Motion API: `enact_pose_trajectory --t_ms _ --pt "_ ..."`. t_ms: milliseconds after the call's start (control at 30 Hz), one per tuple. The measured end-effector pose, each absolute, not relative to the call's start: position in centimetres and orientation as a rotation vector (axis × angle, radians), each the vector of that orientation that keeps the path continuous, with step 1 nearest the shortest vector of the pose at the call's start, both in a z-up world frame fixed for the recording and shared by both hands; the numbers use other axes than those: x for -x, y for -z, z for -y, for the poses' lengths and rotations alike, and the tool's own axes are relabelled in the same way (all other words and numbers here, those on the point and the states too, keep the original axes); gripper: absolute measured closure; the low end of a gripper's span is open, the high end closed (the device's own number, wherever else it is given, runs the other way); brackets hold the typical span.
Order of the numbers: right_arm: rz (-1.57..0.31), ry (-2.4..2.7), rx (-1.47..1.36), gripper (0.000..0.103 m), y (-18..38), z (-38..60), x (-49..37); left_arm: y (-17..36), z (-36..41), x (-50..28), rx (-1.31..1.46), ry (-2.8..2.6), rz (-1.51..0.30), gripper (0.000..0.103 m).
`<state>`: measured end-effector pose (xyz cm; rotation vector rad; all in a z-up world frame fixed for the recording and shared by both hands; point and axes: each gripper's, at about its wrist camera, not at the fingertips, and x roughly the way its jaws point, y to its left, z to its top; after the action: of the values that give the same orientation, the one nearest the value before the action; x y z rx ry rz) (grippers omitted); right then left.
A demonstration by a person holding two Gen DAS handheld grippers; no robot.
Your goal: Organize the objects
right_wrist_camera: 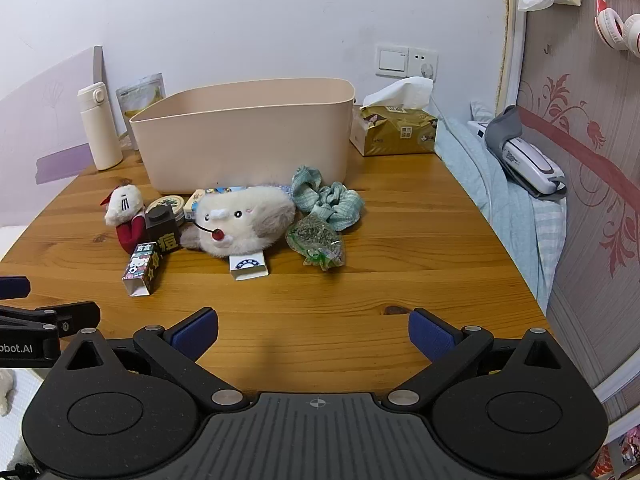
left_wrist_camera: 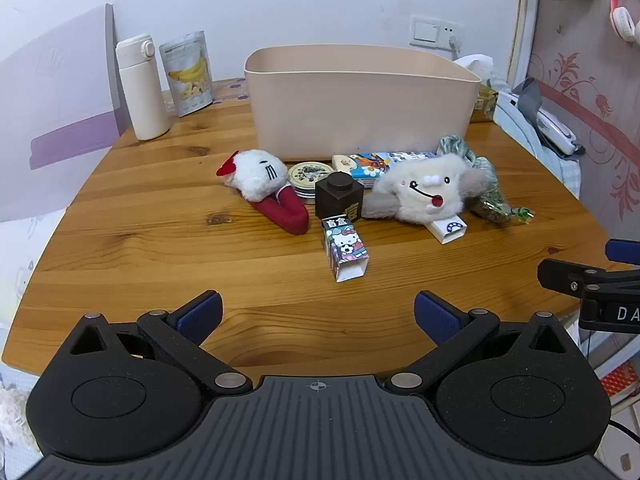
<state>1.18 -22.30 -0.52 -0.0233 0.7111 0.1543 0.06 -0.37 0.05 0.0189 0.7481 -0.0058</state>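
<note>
Both pairs of jaws are spread wide and empty: the left gripper and the right gripper are held low over the near edge of a wooden table, well short of the clutter to be sorted. Nothing appears to have been put away; no contents can be seen in the beige bin, though its floor is hidden behind the front wall, so the task is judged to be at its very start. The loose items are bunched just in front of the bin. Nearest the grippers, a small printed carton lies on its side, its long axis running roughly from the bin toward the grippers, its open end turned toward them. Behind it a dark block stands upright, with a round tin beside it. To the left, a white plush with red legs lies with its legs stretched toward the carton. To the right, a fluffy cream plush is draped over a small white box, only the box's near end showing. A flat colourful box lies crosswise against the bin's wall. Further right are a green scrunchie and a clear bag of dried greens. At the table's edges, apart from the pile, a white flask, a snack pouch and a tissue pack are seen.
</note>
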Motion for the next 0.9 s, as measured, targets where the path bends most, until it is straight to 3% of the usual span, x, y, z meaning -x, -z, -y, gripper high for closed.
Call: enact_pose_trajectory --t_ms 900 --pt "-0.716 -0.158 0.039 0.0 0.63 22.18 -1.83 0.6 0.82 -0.39 -0.025 0.0 -0.762 0.0"
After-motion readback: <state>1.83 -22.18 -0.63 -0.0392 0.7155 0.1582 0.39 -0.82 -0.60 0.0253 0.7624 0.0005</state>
